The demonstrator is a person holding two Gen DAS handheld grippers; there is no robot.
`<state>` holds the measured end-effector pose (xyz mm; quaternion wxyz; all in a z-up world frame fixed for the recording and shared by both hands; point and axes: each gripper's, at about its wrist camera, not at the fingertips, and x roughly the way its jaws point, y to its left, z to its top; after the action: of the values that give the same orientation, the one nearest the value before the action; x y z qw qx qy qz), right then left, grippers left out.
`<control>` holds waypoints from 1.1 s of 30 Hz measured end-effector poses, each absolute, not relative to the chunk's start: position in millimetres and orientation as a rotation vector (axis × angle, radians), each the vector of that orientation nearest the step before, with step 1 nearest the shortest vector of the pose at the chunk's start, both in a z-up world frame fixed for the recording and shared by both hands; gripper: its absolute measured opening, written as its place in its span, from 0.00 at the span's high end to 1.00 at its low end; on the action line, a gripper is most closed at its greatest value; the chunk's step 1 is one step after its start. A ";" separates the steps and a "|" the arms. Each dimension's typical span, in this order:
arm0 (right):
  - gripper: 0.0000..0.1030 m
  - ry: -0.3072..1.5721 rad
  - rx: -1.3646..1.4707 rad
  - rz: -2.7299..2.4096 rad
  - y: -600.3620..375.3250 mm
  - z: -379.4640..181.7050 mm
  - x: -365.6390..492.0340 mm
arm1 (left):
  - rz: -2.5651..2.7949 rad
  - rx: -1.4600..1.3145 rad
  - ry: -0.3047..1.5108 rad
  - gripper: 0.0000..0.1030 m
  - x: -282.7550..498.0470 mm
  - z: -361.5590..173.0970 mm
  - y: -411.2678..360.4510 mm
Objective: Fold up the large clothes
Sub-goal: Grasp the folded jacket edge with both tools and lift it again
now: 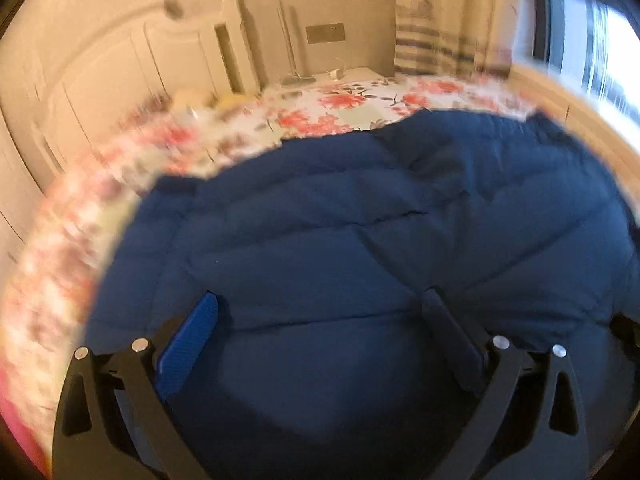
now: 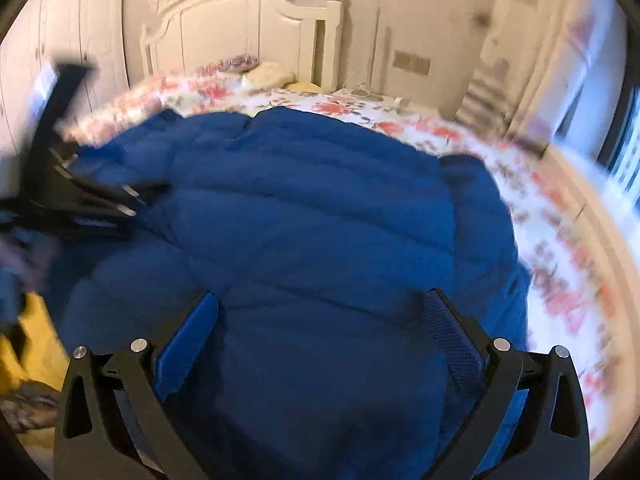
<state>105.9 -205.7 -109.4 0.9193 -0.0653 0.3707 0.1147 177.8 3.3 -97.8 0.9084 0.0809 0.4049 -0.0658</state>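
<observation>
The blue quilted jacket (image 2: pixel 304 216) lay spread on the floral bed (image 2: pixel 560 280), its long axis toward the headboard (image 2: pixel 248 28). Both the left gripper (image 1: pixel 320 312) and right gripper (image 2: pixel 320 308) had fingers wide, holding nothing.

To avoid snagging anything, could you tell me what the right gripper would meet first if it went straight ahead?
Most likely the quilted blue padded jacket spread on the bed; the right gripper, jaws open, points straight at it.

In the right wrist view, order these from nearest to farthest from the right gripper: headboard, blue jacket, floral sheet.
1. Blue jacket, right under the right gripper.
2. Floral sheet, beyond the jacket.
3. Headboard, at the far wall.
</observation>
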 end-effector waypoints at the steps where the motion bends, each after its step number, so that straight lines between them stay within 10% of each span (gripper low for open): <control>1: 0.05 0.746 -0.118 0.195 -221.7 -104.3 97.3 | -0.152 0.136 0.850 0.02 179.2 -98.0 9.0; 13: 0.05 0.666 0.356 0.217 -345.6 -133.4 -32.2 | -0.132 0.170 0.827 0.02 176.0 -101.9 4.5; 33: 0.04 0.724 0.484 0.391 -281.8 -151.6 51.7 | -0.126 0.177 0.823 0.02 175.2 -102.7 6.4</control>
<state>51.7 -281.8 -151.6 0.8883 0.2329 0.3484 0.1881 175.2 6.4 -102.7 0.9108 0.0857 0.3992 -0.0610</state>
